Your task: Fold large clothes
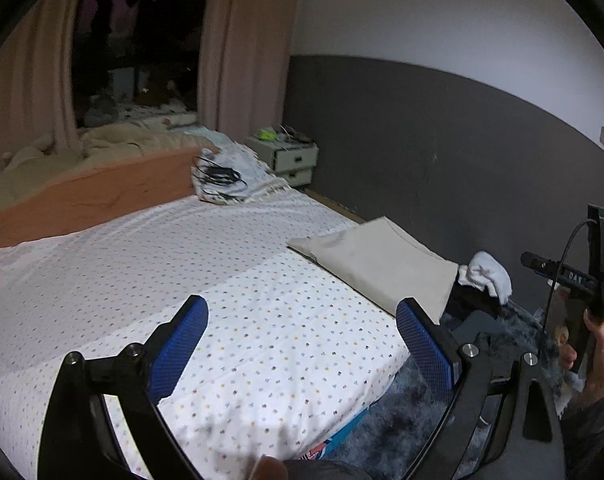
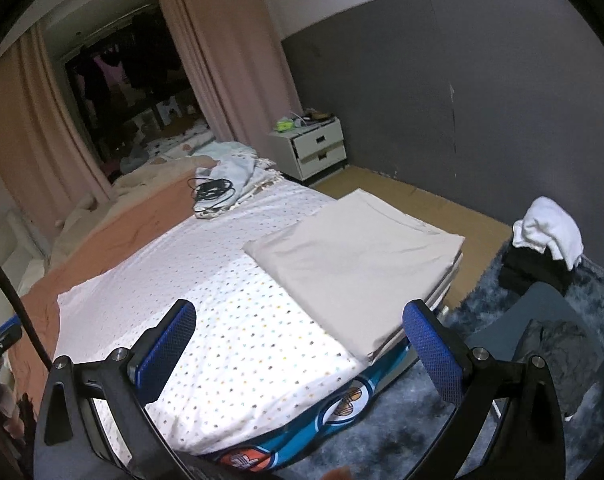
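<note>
Bed point(image 2: 238, 344), folded sheet point(image 2: 357, 264) unobstructed rightward.

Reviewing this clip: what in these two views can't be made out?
- Clothes pile on the rug: garment types unclear; bunched in both views.
- Dark area between the curtains: contents too dim in both views.
- Nightstand top: items too small.
- Right gripper in left wrist view: fingers cut off by the frame edge.
- Folded beige cloth: garment type hidden by its folds.

Dark doorway clutter point(image 2: 134, 92) too dim to identify; nightstand items point(image 2: 302, 118) too small
</note>
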`<state>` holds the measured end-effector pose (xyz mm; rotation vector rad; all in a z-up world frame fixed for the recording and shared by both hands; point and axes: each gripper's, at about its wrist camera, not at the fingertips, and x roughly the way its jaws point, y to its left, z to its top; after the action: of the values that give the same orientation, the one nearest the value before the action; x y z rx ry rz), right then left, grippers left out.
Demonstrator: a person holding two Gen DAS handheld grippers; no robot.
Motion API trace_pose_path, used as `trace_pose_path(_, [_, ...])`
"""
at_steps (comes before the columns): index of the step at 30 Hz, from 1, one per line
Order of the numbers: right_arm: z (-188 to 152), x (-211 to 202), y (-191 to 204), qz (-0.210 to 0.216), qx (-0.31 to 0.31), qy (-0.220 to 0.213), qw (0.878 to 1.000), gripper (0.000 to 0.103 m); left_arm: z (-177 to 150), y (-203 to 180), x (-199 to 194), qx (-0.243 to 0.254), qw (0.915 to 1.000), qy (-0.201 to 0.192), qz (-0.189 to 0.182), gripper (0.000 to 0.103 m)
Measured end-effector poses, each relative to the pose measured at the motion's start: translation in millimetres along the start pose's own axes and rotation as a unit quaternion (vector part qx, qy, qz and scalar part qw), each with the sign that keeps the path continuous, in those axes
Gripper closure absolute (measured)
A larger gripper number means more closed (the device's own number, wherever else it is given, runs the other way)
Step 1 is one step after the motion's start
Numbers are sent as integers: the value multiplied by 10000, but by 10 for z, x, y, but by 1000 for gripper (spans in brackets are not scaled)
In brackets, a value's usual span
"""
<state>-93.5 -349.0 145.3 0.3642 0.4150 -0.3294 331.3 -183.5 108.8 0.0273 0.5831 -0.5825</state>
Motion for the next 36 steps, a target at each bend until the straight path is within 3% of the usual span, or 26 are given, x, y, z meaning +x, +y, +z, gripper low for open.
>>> trace_pose_path(10, [-502, -479, 37, 388, -480, -436, 9971, 0, -402, -60, -851, -83, 9973, -496, 528, 6])
trace_pose_path(14, [-718, -586, -31, 740, -467, -440, 9952, 0, -588, -95, -1144, 2, 9939, -681, 871, 6])
trace_pose_path(20, [-955, -726, -128, 927, -558, -673, 9918, 0, -883, -33, -1483, -284, 9922, -766, 942, 6])
trace_pose_path(36, [-1519, -735, 36, 1072, -713, -533, 9902, 0, -1571, -33, -2018, -431, 9865, -957, 1256, 6])
